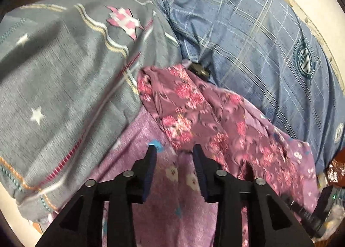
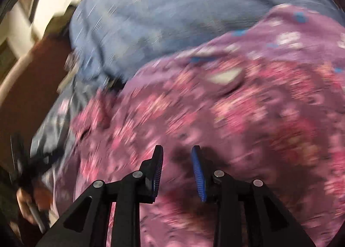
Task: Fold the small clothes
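1. Clearly, the left gripper (image 1: 174, 150) has its two black fingers apart, with a gap between the blue pads; nothing is pinched between them, and the lilac cloth (image 1: 172, 193) with pale flowers shows through the gap.
2. Just beyond its tips, the floral garment (image 1: 194, 113) of purple with pink flowers lies crumpled on the lilac cloth.
3. Left of the floral garment lies a grey garment (image 1: 64, 79) with white stars and a pink patch; to the right of it and behind it lies a blue plaid cloth (image 1: 248, 42).
4. The right gripper (image 2: 177, 150) also has its fingers parted and holds nothing; the floral garment (image 2: 215, 107) is below it, very blurred.
5. Behind the floral garment, the blue plaid cloth (image 2: 161, 20) appears again.
6. Far to the left of the garment, a blurred hand (image 2: 25, 204) is at the picture's edge.
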